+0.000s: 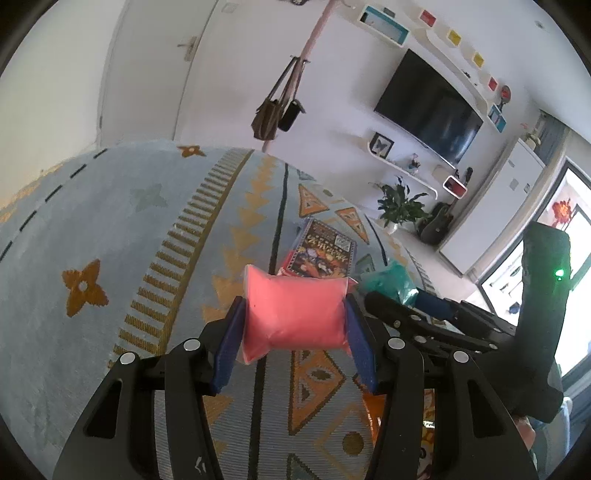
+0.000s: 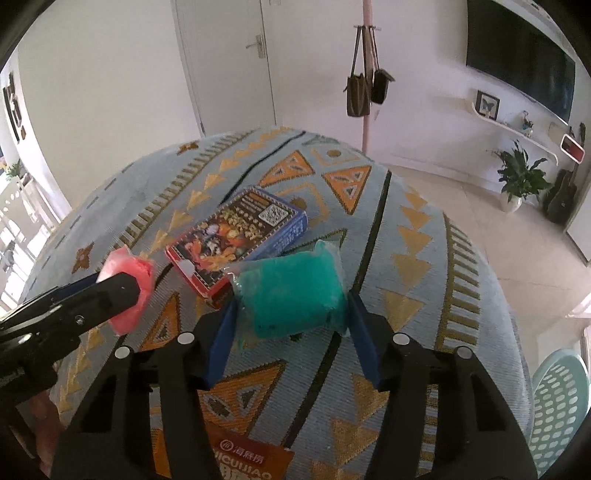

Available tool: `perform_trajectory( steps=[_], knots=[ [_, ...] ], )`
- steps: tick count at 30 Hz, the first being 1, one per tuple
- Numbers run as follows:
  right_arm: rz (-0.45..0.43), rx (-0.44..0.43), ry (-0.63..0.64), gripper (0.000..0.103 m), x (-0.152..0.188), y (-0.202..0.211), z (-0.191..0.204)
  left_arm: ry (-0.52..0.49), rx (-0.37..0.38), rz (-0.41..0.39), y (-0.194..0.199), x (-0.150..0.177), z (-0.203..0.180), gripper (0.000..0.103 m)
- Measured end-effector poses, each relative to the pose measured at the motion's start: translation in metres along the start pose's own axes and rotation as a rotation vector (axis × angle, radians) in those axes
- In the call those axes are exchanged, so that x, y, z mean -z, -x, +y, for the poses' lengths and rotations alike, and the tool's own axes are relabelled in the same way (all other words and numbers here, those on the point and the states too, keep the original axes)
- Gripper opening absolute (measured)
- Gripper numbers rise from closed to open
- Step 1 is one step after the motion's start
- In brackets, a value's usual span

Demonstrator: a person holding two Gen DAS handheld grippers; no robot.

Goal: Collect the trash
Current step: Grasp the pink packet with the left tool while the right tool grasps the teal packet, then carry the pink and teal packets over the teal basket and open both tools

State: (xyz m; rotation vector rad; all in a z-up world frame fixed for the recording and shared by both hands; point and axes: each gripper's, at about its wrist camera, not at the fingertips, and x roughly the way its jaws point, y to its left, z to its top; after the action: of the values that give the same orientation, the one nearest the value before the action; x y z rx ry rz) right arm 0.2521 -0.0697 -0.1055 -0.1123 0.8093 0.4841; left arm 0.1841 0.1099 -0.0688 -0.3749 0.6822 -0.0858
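The left wrist view shows the left gripper [image 1: 295, 314] clamped on a pink packet [image 1: 293, 314], its blue pads pressing both sides and pinching it at the waist, held above the rug [image 1: 110, 240]. Only this view shows the wall shelves with coloured boxes [image 1: 384, 24] and a bright window [image 1: 569, 236] at far right.

The right wrist view shows the right gripper [image 2: 291, 295] with a teal packet [image 2: 291, 291] between its blue pads, which touch both sides of it; the packet rests on the rug just in front of a printed card box [image 2: 240, 236]. Only this view shows an orange wrapper [image 2: 251, 461] on the rug at the near edge and a pale green basket [image 2: 561, 406] at near right on the tiled floor [image 2: 498, 221].

The rug is pale blue with orange and gold triangles. Beyond it stand a white door [image 2: 225, 62], bags hanging on a pink pole [image 2: 365, 88], a wall television [image 1: 428, 107] and a potted plant [image 2: 521, 181].
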Motion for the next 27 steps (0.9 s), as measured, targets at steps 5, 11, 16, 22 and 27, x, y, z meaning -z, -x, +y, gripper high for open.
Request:
perform_trajectory(
  steps=[5, 11, 16, 22, 27],
  knots=[
    [-0.079, -0.013, -0.014, 0.053, 0.001, 0.017, -0.002, -0.038, 0.000, -0.046, 0.010, 0.000, -0.012, 0.050],
    [-0.158, 0.010, -0.037, 0.053, 0.001, 0.049, -0.009, -0.093, 0.050, -0.092, 0.023, -0.002, -0.030, 0.050],
    [-0.209, 0.062, -0.037, 0.053, 0.004, 0.085, -0.016, -0.153, 0.092, -0.119, 0.039, -0.005, -0.059, 0.050],
    [-0.284, 0.114, -0.062, 0.053, 0.012, 0.137, -0.034, -0.221, 0.175, -0.155, 0.064, -0.008, -0.106, 0.050],
    [-0.351, 0.172, -0.116, 0.053, 0.027, 0.186, -0.062, -0.307, 0.236, -0.168, 0.073, 0.000, -0.159, 0.050]
  ],
)
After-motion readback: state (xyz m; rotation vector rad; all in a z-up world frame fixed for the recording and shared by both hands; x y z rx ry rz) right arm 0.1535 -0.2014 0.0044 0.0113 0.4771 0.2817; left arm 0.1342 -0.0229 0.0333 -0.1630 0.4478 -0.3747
